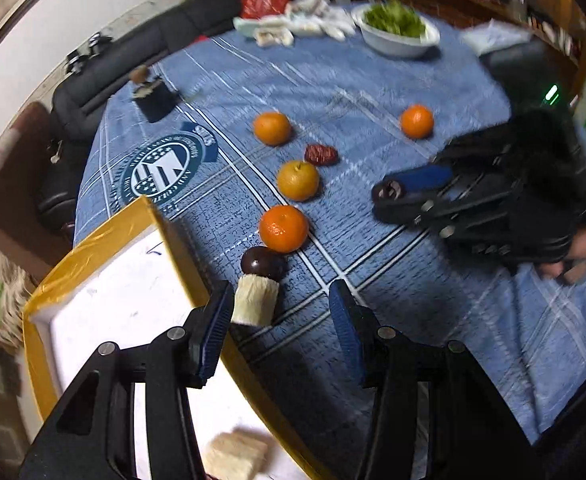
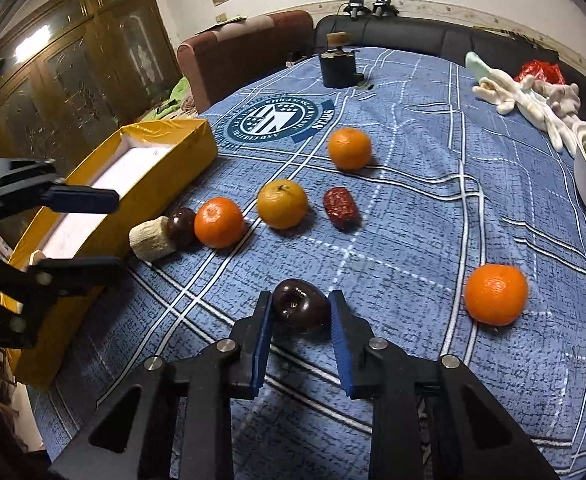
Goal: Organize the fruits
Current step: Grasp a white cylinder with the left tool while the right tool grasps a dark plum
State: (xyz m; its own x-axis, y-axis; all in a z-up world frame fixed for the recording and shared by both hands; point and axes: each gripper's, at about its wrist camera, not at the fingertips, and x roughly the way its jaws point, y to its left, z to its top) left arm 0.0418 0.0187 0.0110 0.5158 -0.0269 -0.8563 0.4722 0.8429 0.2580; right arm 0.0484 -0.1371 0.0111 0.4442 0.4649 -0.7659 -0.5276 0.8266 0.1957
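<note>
Your right gripper (image 2: 300, 312) pinches a dark plum (image 2: 300, 309); your left gripper (image 1: 281, 308) gapes empty. Tangerines (image 2: 218, 222) remain outside the yellow box (image 2: 173, 136).

Indoor light, moderate, cool cast. Left view: motion blur throughout, worst at the white bowl (image 1: 397, 36) and my right claw (image 1: 389, 194). Right view sharper; lamp glare reflects off the cabinet glass (image 2: 33, 44). Soft short shadows under the fruit on the tabletop (image 2: 413, 216). Strong fisheye bending; both views' corners vignette to black.
</note>
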